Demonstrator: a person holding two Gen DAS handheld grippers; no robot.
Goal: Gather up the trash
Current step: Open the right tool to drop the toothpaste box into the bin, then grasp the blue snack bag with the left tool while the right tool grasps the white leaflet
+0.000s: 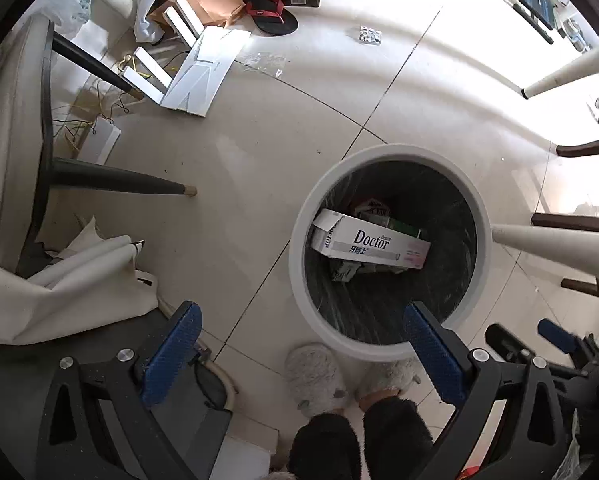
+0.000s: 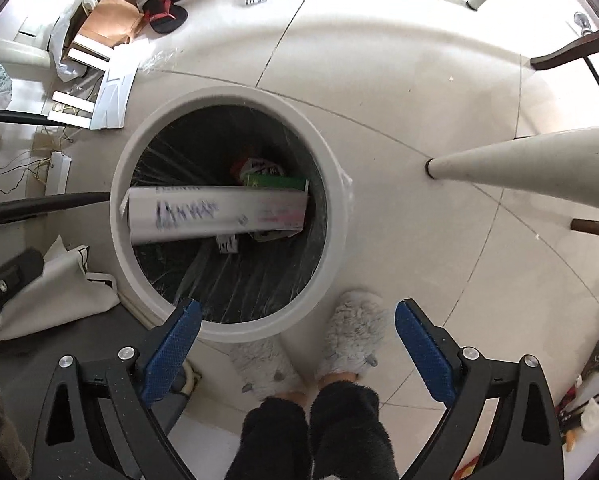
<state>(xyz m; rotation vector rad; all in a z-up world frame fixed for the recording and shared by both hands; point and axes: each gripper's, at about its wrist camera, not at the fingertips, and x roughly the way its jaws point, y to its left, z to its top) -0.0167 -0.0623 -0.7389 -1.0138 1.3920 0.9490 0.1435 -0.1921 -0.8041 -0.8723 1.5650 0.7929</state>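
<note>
A white round bin [image 1: 391, 151] with a black liner stands on the tiled floor. Inside it lies a long white "Doctor" toothpaste box [image 1: 379, 244] on top of a green box [image 1: 403, 227] and other wrappers. My left gripper [image 1: 301, 312] points down at the bin's near rim, open, with nothing between its blue pads. In the right wrist view the bin [image 2: 235, 94] sits left of centre. The toothpaste box [image 2: 219, 212] looks blurred there and leans across the opening. My right gripper [image 2: 297, 306] is open and empty above the rim and the floor.
The person's feet in fluffy grey slippers [image 2: 351, 328] stand right beside the bin. White table legs [image 2: 519, 160] slant in from the right, and dark chair legs [image 1: 119, 182] from the left. Cardboard and white foam pieces [image 1: 203, 68], a sandal [image 1: 271, 12] and a small wrapper [image 1: 370, 35] lie farther off.
</note>
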